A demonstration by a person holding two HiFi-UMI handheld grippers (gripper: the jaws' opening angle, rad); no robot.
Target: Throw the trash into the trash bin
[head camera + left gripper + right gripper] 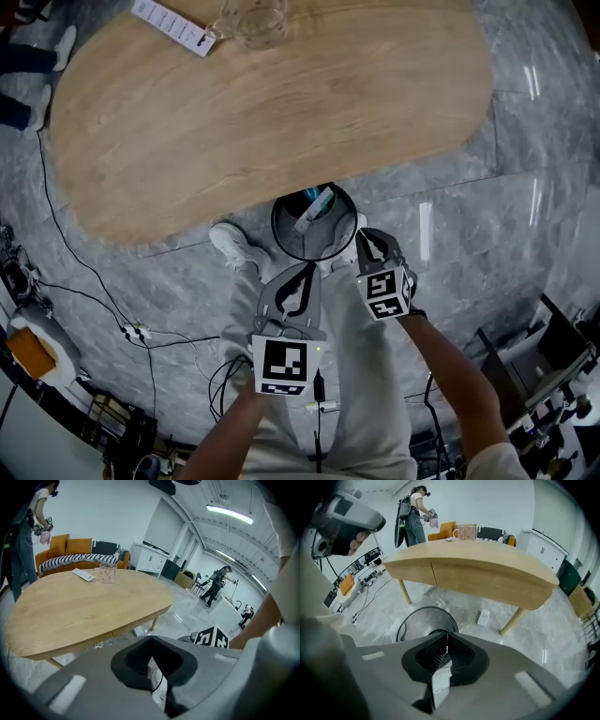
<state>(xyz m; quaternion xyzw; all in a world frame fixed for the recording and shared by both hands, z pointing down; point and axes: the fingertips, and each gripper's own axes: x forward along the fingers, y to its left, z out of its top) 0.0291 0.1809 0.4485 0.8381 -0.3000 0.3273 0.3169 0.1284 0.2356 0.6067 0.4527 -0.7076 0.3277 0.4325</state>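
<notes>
Head view, left to right. Black cables (80, 262) trail over the grey marble floor (525, 187) to a white power strip (137, 331). Wooden table (281, 112) fills the upper frame; a white remote control (173, 26) and a clear glass jug (251, 21) sit near its far edge, close together. A white shoe (230, 244) of the person stands just left of the bin.

Left gripper (307, 270) points down over the person's leg, near the bin's rim. Left gripper view: jaws meet at the tips (151, 638), nothing pinched between them.

Trash bin (275, 225), black wire mesh and round, stands on the floor just by the table's near edge. Trash (314, 211), a white and blue piece, lies inside it.

Right gripper (362, 234) hangs at the bin's right rim, angled steeply down. Right gripper view: jaws closed tip to tip (446, 645), empty, with the bin's rim (423, 611) just beyond them.
</notes>
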